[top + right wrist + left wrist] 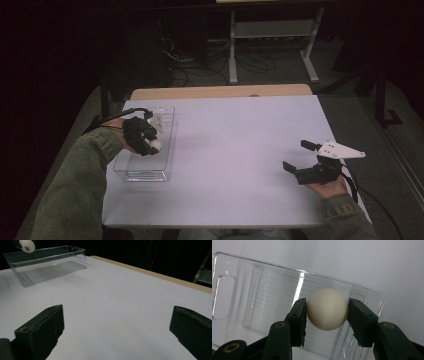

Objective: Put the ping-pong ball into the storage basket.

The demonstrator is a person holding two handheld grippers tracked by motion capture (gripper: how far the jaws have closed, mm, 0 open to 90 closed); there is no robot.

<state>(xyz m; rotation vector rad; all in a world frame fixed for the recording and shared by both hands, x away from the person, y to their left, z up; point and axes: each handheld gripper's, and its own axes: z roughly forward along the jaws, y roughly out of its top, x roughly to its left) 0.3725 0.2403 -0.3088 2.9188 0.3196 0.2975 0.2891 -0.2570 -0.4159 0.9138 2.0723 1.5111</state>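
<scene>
Gripping a white ball (327, 309) across its middle, the left gripper (148, 141) is held over the clear bin (131, 172) near the table's (240, 150) left edge. The ball is judged light, hard and smooth, likely to squirt out if pinched off-centre; a hold on opposite sides at the widest point is advised. A faint dark speck is seen on its skin; no brand or writing can be read. The right gripper (300, 156) is kept near the right edge, jaws spread wide, nothing held.
</scene>
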